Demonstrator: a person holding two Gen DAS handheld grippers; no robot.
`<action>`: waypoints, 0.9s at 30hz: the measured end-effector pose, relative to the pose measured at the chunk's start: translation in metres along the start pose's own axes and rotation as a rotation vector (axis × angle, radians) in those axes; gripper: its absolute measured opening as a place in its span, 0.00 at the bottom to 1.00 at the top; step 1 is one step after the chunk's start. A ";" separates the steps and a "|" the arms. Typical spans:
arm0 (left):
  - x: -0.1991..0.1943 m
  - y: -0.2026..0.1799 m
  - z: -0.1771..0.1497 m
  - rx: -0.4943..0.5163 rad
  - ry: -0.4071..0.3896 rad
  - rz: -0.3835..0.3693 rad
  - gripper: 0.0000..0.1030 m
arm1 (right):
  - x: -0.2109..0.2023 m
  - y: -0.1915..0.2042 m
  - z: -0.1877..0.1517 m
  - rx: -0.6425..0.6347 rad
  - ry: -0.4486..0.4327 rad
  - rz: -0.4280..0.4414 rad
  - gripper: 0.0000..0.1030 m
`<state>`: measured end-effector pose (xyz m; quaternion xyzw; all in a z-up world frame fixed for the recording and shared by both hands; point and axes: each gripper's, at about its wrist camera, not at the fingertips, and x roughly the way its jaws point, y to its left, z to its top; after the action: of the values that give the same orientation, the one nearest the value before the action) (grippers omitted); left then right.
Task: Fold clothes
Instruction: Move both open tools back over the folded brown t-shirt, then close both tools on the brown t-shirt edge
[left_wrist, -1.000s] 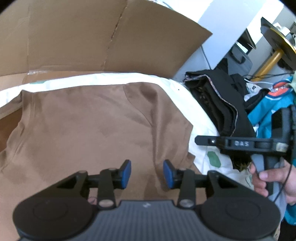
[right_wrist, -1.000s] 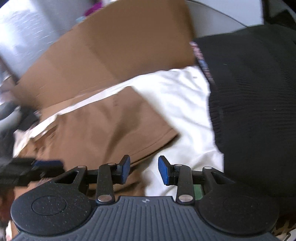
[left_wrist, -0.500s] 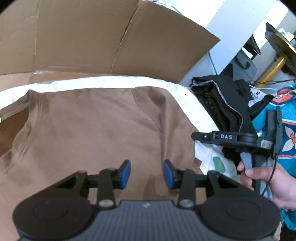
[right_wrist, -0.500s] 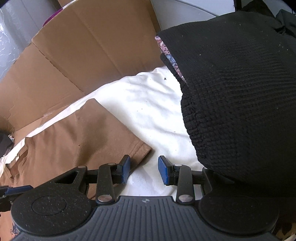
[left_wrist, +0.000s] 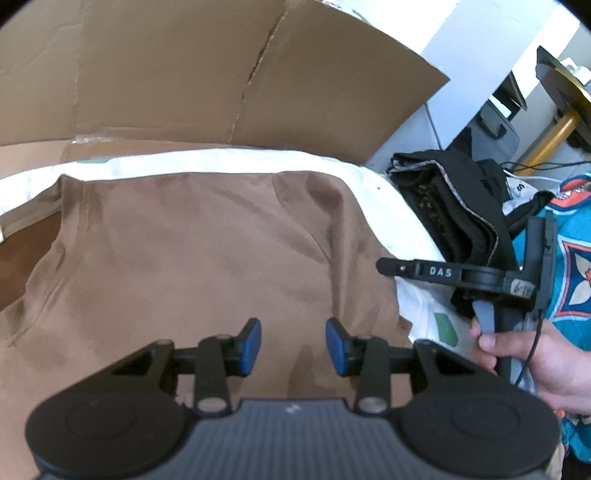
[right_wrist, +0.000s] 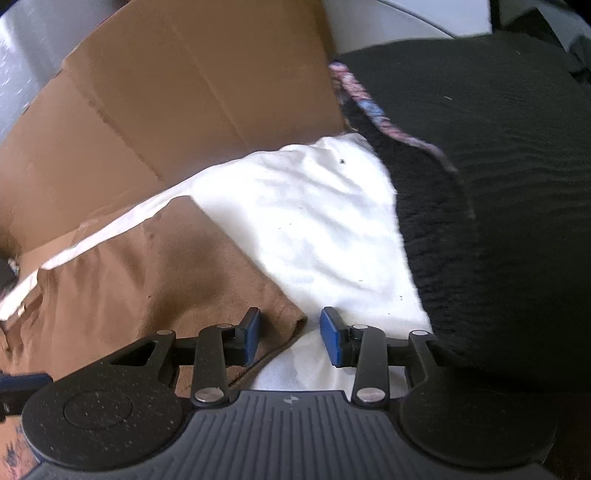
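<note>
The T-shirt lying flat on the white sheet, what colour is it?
Plain brown. The T-shirt shows best in the left wrist view.

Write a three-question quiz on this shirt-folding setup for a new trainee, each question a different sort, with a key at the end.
1. True or false: the brown shirt lies spread on a white sheet.
2. Multiple choice: the tip of the shirt's sleeve, seen from the right wrist, lies
A. between the pads of the right gripper
B. under the black garment
C. on the cardboard
3. Fill in: between the pads of the left gripper nothing is clamped; the fabric seen through the gap is the ______ shirt.

Key
1. True.
2. A. The right jaws are closing, but the pads do not yet press the cloth.
3. Brown.
</note>
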<state>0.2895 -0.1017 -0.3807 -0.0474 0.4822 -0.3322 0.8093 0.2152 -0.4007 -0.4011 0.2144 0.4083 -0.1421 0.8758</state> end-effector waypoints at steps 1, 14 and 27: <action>0.001 -0.001 0.000 0.007 0.001 0.000 0.40 | 0.000 0.001 0.000 -0.015 0.001 0.000 0.35; 0.006 0.001 0.018 0.041 -0.032 0.019 0.39 | -0.027 0.000 0.013 -0.023 -0.014 0.127 0.00; 0.025 -0.003 0.062 0.150 -0.087 0.061 0.11 | -0.082 0.010 0.053 0.009 -0.104 0.260 0.00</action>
<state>0.3468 -0.1336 -0.3653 0.0137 0.4214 -0.3403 0.8405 0.2027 -0.4117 -0.3045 0.2616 0.3304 -0.0400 0.9060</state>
